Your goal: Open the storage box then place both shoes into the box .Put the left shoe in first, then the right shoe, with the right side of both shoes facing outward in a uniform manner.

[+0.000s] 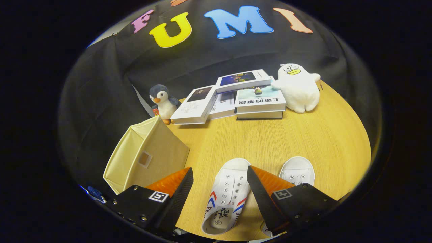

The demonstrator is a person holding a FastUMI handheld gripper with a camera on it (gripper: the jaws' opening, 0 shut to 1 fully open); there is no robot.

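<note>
While spread, hand-held gripper (220, 175) straddles left shoe (225, 195).

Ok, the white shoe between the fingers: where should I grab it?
Probably by the collar wall beside the heel opening, coming down from above. The white shoe lies sole-down, toe pointing away, its open mouth nearest the open hand-held gripper, so one finger can slip inside and one press outside.
</note>
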